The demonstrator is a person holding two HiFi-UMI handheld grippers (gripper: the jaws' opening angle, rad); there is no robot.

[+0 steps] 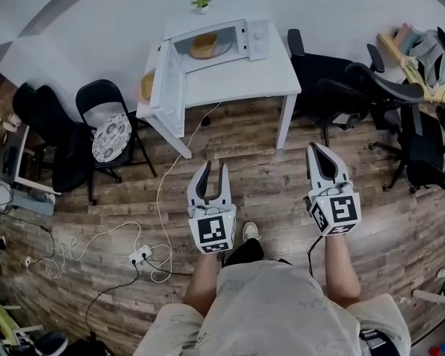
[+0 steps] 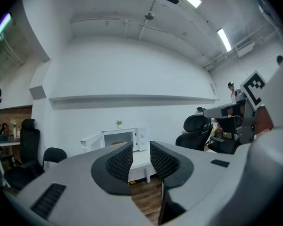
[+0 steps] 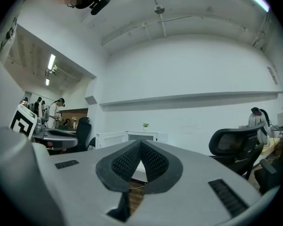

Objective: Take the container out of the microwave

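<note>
A white microwave [image 1: 219, 41] stands on a white table [image 1: 237, 76] ahead of me, its door [image 1: 168, 87] swung open to the left. Inside sits an orange-brown container [image 1: 204, 45]. In the head view my left gripper [image 1: 210, 175] is held open over the wooden floor, well short of the table. My right gripper [image 1: 318, 151] is shut with nothing in it, also back from the table. The left gripper view shows the microwave [image 2: 121, 140] far off above the open jaws [image 2: 141, 159]. In the right gripper view the microwave [image 3: 140, 136] shows small above the closed jaws [image 3: 140, 147].
A black folding chair [image 1: 107, 128] with a patterned cushion stands left of the table. Black office chairs [image 1: 378, 99] crowd the right. A white cable and power strip [image 1: 139, 256] lie on the floor at my left. A small potted plant [image 1: 201, 4] sits behind the microwave.
</note>
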